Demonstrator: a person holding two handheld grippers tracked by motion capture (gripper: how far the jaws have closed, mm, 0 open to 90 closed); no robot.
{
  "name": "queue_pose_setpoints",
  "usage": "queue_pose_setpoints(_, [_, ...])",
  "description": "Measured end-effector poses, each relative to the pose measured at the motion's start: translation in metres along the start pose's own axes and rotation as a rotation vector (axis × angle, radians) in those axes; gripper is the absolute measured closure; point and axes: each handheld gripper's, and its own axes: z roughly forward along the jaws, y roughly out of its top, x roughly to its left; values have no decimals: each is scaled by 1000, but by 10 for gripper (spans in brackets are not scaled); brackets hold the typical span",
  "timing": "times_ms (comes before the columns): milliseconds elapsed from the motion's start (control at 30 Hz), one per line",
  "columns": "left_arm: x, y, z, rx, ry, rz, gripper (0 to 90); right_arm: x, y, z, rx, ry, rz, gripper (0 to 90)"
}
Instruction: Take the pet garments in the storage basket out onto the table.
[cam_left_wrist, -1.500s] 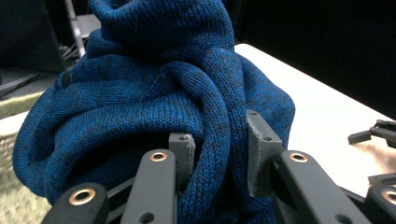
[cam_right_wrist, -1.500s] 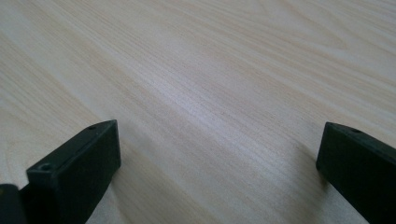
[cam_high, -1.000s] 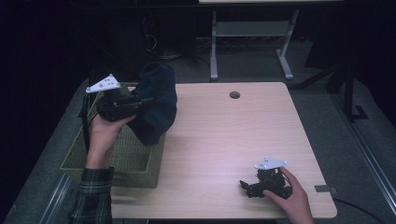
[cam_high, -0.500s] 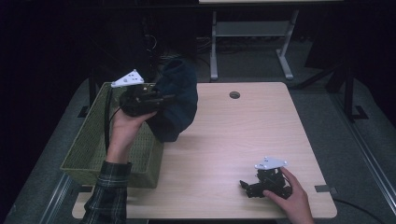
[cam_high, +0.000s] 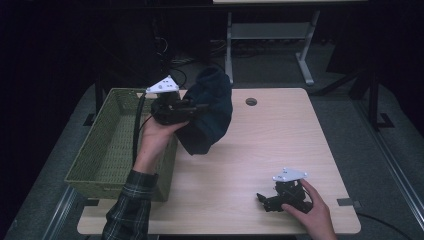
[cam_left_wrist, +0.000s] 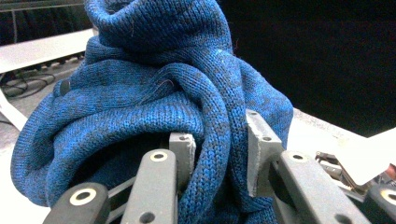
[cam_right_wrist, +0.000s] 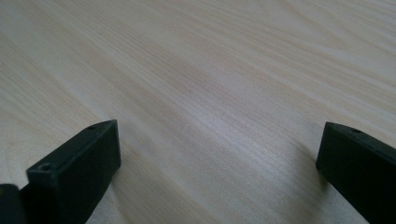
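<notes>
My left gripper (cam_left_wrist: 219, 140) pinches a bunched blue knit sweater (cam_high: 210, 112), hanging beside the green basket (cam_high: 107, 150). My right gripper (cam_right_wrist: 219, 154) rests wide apart, well away from it.

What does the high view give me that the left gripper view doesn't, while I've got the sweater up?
High view alone: the green woven basket at the table's left edge, the light wooden table with its round grommet hole, and the right gripper resting open near the front edge.

Left gripper view alone: the close grip, a thick fold of knit pinched between the left gripper's grey pads.

Both: the dark blue knitted sweater bunched and lifted, clamped by the left gripper.
</notes>
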Motion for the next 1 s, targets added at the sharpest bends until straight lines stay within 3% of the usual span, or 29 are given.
queue_pose_setpoints(467, [-19, -7, 54, 46, -48, 11, 684, 0, 0, 0, 0, 0, 0, 0])
queue_pose_setpoints(800, [-31, -30, 102, 134, -90, 9, 683, 0, 0, 0, -1, 1, 0, 0])
queue_pose_setpoints(933, [-34, -37, 115, 160, -93, 7, 684, 0, 0, 0, -1, 2, -2, 0])
queue_pose_setpoints(1000, [-37, -47, 130, 193, -98, 2, 683, 0, 0, 0, 0, 3, -2, 0])
